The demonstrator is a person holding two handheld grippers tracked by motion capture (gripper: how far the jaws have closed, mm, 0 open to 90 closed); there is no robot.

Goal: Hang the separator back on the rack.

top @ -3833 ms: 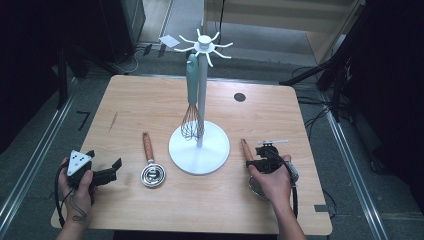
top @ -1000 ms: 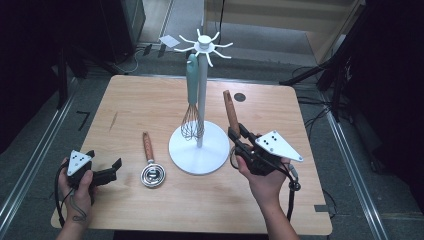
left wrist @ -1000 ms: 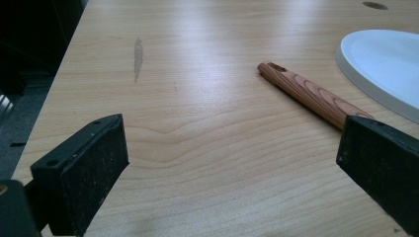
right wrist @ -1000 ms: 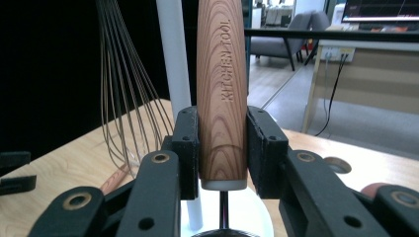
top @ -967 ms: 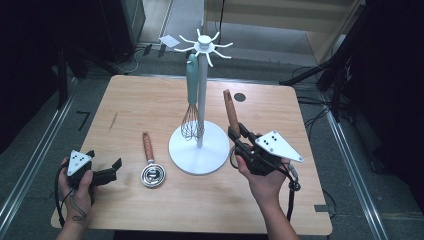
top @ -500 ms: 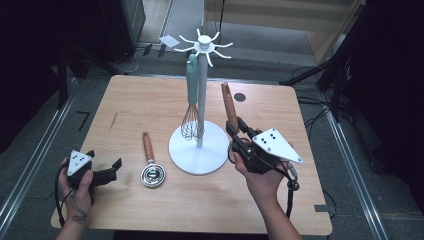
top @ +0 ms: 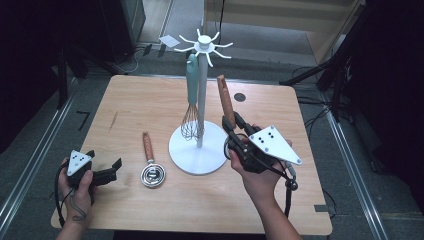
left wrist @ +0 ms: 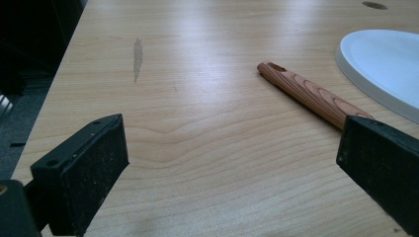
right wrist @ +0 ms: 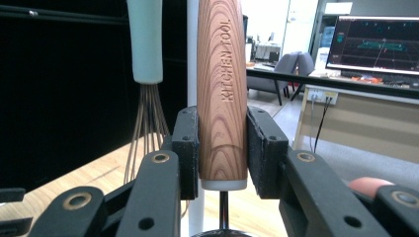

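A white rack [top: 201, 100] with hooks at its top stands on a round base [top: 186, 159] in the middle of the wooden table. A teal-handled whisk [top: 191, 100] hangs from one hook. My right gripper [top: 234, 132] is shut on a wooden-handled kitchen tool [top: 226, 102], held upright just right of the pole. In the right gripper view the pads [right wrist: 265, 148] clamp the handle [right wrist: 221, 89], and the whisk [right wrist: 146, 64] hangs beyond. My left gripper [top: 107, 172] rests open at the front left, with nothing between its fingers. A wooden-handled strainer [top: 150, 162] lies between it and the base.
A small black hole [top: 240, 97] sits in the tabletop behind the rack. In the left gripper view the strainer's handle [left wrist: 311, 96] and the base rim [left wrist: 385, 64] lie ahead to the right. The table's left edge [left wrist: 59, 84] is close by.
The right gripper took the wooden-handled tool off the table at the right, stood it upright, and has since lifted it slightly toward the rack. The left gripper has not moved.
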